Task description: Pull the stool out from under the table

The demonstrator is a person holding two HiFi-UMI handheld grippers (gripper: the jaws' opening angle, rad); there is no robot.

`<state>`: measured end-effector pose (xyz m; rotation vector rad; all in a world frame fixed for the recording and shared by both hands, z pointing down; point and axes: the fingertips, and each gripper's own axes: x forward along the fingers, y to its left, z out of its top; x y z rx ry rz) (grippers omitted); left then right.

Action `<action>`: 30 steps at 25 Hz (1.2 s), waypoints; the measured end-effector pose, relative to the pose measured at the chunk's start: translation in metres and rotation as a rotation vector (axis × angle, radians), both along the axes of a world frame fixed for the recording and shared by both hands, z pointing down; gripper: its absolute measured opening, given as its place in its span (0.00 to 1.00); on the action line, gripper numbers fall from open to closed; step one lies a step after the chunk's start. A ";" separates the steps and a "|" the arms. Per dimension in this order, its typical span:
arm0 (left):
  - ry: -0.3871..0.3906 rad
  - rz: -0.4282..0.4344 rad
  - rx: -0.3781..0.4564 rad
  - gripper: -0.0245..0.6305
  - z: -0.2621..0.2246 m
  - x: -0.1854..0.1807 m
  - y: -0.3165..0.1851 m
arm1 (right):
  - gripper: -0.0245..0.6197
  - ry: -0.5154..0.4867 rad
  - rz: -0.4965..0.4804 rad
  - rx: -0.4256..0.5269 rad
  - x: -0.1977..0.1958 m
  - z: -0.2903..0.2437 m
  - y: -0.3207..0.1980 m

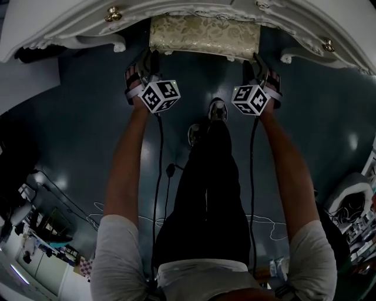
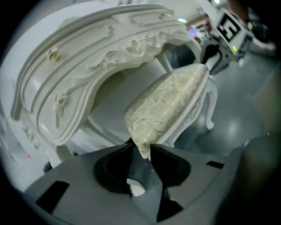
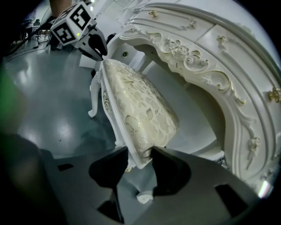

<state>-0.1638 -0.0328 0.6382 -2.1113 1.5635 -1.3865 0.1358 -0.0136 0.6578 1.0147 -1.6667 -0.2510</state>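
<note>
The stool (image 1: 202, 35) stands tucked partway under the white carved bench (image 1: 70, 17), with its gold-patterned cushion poking out past the bench's front edge. The left hand-held gripper (image 2: 141, 148) is pinched narrow on 1 cushion corner. At the other front corner, the right hand-held gripper (image 3: 139, 151) clamps cushion and white frame together, its jaws set wider.

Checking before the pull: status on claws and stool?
Left claw shut on stool, front corner. Right claw shut on the other corner. Stool partly under table. Shoes close behind.
</note>
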 end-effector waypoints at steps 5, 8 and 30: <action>0.531 -0.126 -0.192 0.49 0.004 -0.009 -0.008 | 0.32 -0.022 -0.016 -0.008 0.001 -0.001 -0.002; 0.616 -0.030 -0.351 0.49 0.014 0.009 -0.005 | 0.32 -0.036 -0.022 -0.020 0.000 0.000 -0.001; 1.268 -0.378 -0.550 0.58 0.018 0.009 -0.031 | 0.32 -0.066 -0.049 -0.026 -0.003 -0.003 -0.003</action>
